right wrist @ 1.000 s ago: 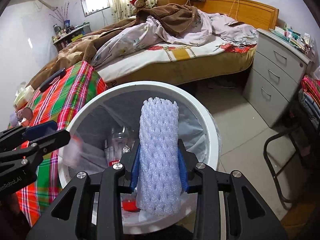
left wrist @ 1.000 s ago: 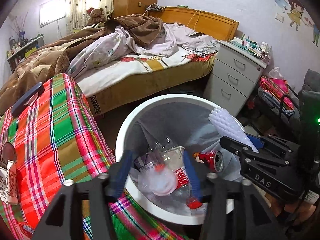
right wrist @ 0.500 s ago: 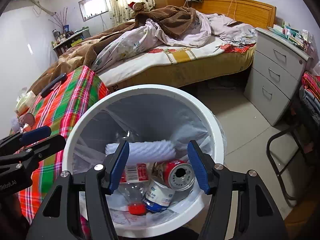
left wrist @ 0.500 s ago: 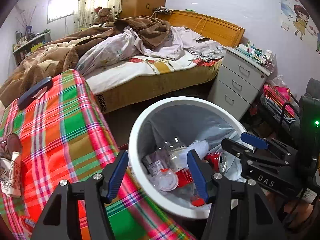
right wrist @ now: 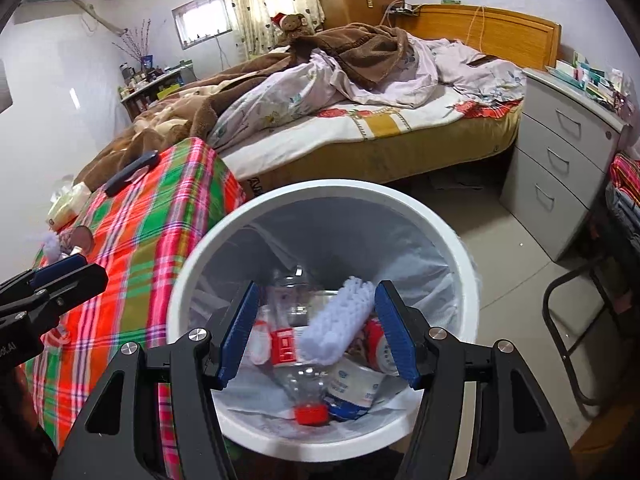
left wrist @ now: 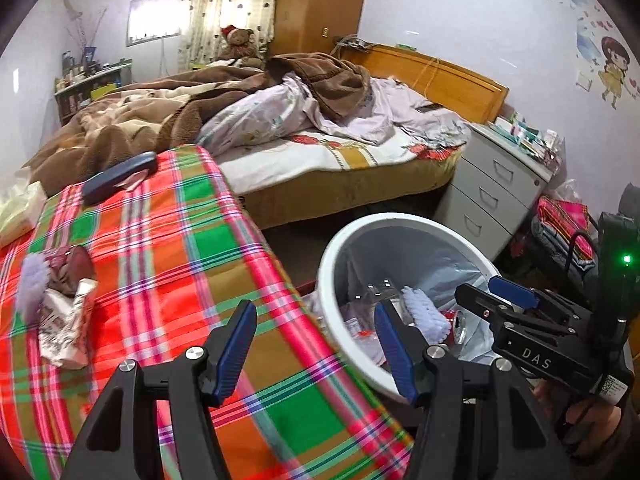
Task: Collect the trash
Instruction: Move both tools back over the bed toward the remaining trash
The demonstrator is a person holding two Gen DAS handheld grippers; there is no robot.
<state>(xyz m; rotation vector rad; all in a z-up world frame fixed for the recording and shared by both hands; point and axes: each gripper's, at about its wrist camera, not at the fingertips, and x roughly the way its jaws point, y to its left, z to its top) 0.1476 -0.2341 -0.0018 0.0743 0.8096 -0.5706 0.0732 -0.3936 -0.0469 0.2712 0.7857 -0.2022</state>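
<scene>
A white bin with a clear liner holds a white foam net, a clear bottle with a red cap, a red can and a blue-white wrapper. My right gripper hangs open over the bin, and the net lies loose below its jaws. My left gripper is open and empty over the edge of the plaid-covered table, beside the bin. On the table's left lie a crumpled wrapper, a small foam net and a brown scrap.
A dark case and a tissue pack sit at the table's far end. An unmade bed stands behind, grey drawers to the right, and a black chair frame beside the bin on the tiled floor.
My right gripper opened and the foam net fell from it into the bin. My left gripper swung left, away from the bin's mouth and over the plaid table edge.
</scene>
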